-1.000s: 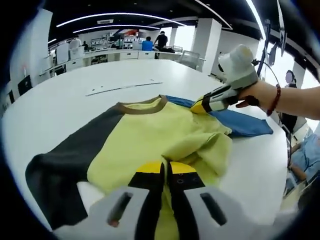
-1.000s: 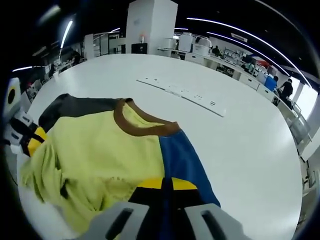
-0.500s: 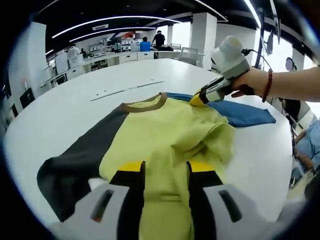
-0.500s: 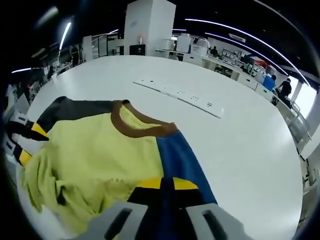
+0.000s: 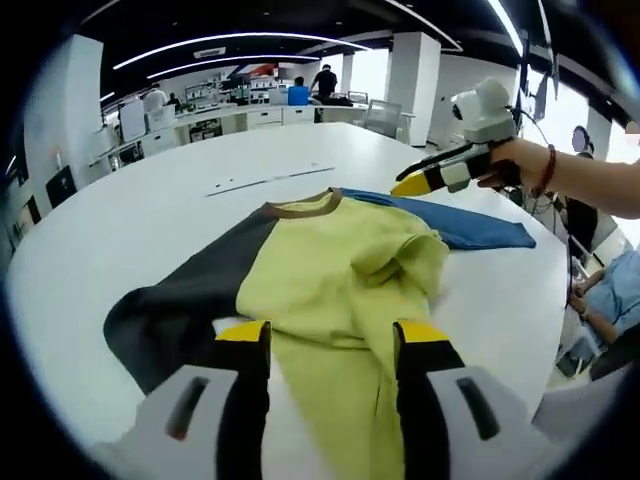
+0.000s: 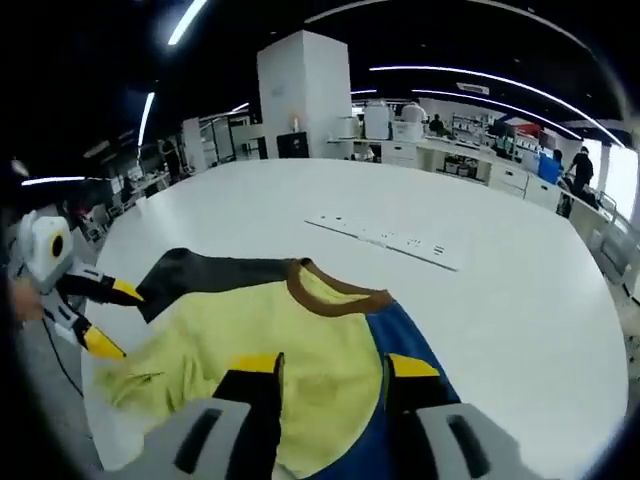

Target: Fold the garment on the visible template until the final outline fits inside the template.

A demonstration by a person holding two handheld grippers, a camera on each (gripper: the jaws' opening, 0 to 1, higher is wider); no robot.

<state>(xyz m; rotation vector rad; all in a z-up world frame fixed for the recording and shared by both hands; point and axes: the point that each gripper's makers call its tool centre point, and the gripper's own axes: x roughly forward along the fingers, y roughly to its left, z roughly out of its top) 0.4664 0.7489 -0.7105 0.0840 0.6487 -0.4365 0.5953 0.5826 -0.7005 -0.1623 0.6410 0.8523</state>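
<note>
Now both grippers are off the cloth. Left gripper (image 5: 330,345): jaws wide apart, nothing between them, yellow fabric showing through the gap; 1 s ago they were pinched together on the hem, 0.5 s ago part open. Right gripper (image 6: 330,375): jaws also spread wide and empty; they were closed on the blue side through 0.5 s ago. Seen from the left gripper view, the right one (image 5: 425,182) is lifted clear above the blue sleeve, jaws parted.

Shirt (image 5: 330,270) lies on the white table (image 5: 130,220), near its edge: yellow body, brown collar (image 5: 300,207), dark sleeve (image 5: 170,310) spread flat on one side, blue sleeve (image 5: 470,228) on the other. Yellow part is bunched and rumpled in the middle, not a clean fold.

Prob. means one fold pass is just released and hands are resetting for a new grab. Template outline isn't readable under the cloth, can't tell fit. Sleeves both stick out, so task likely far from done. White strip (image 6: 385,240) lies further back on the table, well apart from the shirt.
</note>
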